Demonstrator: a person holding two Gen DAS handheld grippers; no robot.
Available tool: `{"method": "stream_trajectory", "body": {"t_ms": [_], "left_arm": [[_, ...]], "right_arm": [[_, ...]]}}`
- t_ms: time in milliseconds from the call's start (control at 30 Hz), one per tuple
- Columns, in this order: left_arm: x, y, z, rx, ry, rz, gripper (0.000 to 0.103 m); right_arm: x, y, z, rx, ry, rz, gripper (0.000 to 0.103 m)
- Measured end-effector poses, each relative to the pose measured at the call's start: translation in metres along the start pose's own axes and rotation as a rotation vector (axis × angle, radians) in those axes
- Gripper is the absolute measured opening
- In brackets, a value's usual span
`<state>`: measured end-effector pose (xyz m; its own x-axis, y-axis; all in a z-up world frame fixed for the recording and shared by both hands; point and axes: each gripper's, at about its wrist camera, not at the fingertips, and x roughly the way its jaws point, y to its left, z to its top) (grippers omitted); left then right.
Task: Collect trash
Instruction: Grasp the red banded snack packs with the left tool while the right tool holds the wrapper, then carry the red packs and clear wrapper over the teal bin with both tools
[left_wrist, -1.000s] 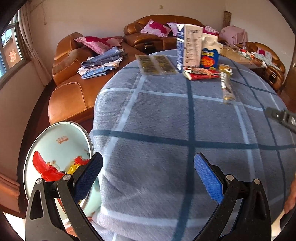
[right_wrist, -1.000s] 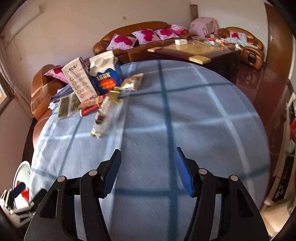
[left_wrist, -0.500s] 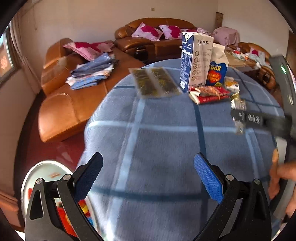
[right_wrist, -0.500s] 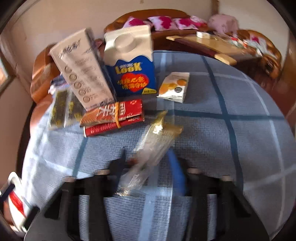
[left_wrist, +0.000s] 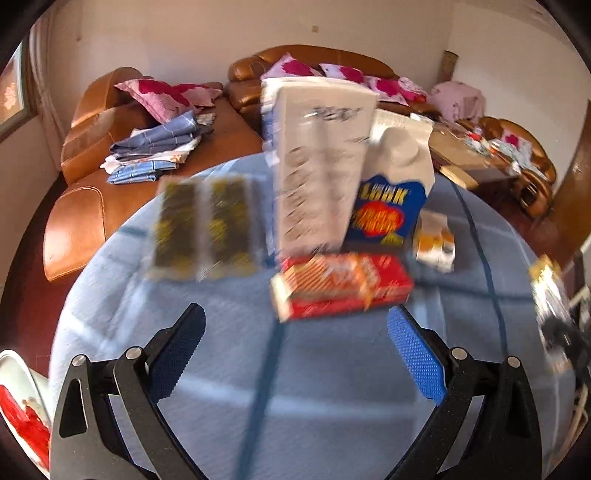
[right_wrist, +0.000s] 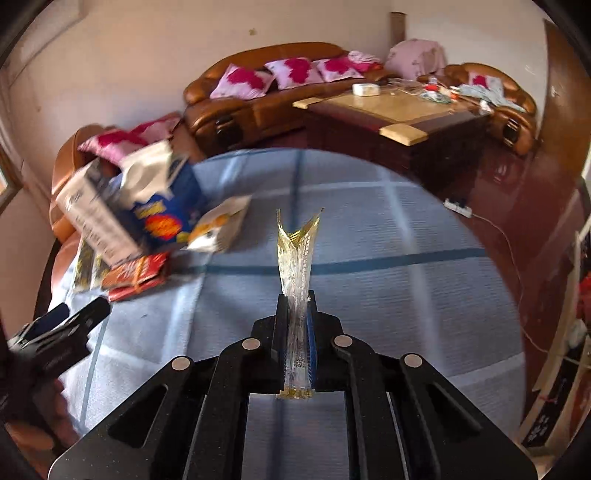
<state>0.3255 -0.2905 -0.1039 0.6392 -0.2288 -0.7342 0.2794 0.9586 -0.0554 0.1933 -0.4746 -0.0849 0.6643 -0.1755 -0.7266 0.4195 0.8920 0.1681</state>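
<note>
My right gripper is shut on a clear gold-edged wrapper, which sticks up out of the jaws above the blue checked tablecloth. The same wrapper shows blurred at the right edge of the left wrist view. My left gripper is open over the cloth, nothing between its blue pads. Just beyond it lies a red snack pack. Behind that stand a tall white carton and a blue-and-white carton, with a dark twin-sachet packet to their left and a small orange-printed pouch to their right.
A white bin holding red trash sits at the lower left, beside the table. Brown leather sofas with pink cushions and folded cloth ring the room. A wooden coffee table stands behind. A power strip lies on the dark floor.
The right gripper went in to the wrapper, shut on it and lifted it off the cloth. The left gripper swung from the bin towards the cartons and stayed open.
</note>
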Motion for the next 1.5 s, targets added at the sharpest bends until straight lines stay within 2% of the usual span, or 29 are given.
{"method": "stream_trajectory", "body": {"t_ms": [100,233,333,433,600,800,1100,1333,1500], "left_arm": [[0.014,-0.021,0.010,-0.028,-0.020,0.085,0.097],[0.034,-0.042,0.018,-0.045,0.015,0.129,0.097],[0.058,-0.055,0.022,-0.023,0.105,0.199,0.098],[0.061,-0.048,0.025,-0.085,0.114,0.158,0.098],[0.055,-0.049,0.022,-0.036,0.108,0.133,0.097],[0.023,-0.041,0.000,0.009,0.084,0.122,0.097],[-0.064,-0.024,-0.035,0.111,0.015,0.037,0.097],[-0.120,0.008,-0.067,0.115,-0.016,0.000,0.097],[-0.144,0.026,-0.083,0.116,-0.031,-0.007,0.097]], "right_arm": [[-0.004,-0.014,0.000,0.016,-0.011,0.013,0.010],[-0.006,-0.026,0.000,0.039,-0.009,0.047,0.011],[-0.008,-0.032,0.000,0.062,-0.002,0.079,0.011],[-0.010,-0.031,0.001,0.052,-0.003,0.096,0.012],[-0.013,-0.030,-0.002,0.045,-0.014,0.089,0.011],[-0.026,-0.029,-0.010,0.049,-0.024,0.079,0.011],[-0.060,-0.019,-0.034,0.011,-0.041,0.066,0.012],[-0.077,-0.004,-0.059,-0.023,-0.032,0.048,0.012],[-0.090,0.012,-0.079,-0.031,-0.022,0.071,0.012]]}}
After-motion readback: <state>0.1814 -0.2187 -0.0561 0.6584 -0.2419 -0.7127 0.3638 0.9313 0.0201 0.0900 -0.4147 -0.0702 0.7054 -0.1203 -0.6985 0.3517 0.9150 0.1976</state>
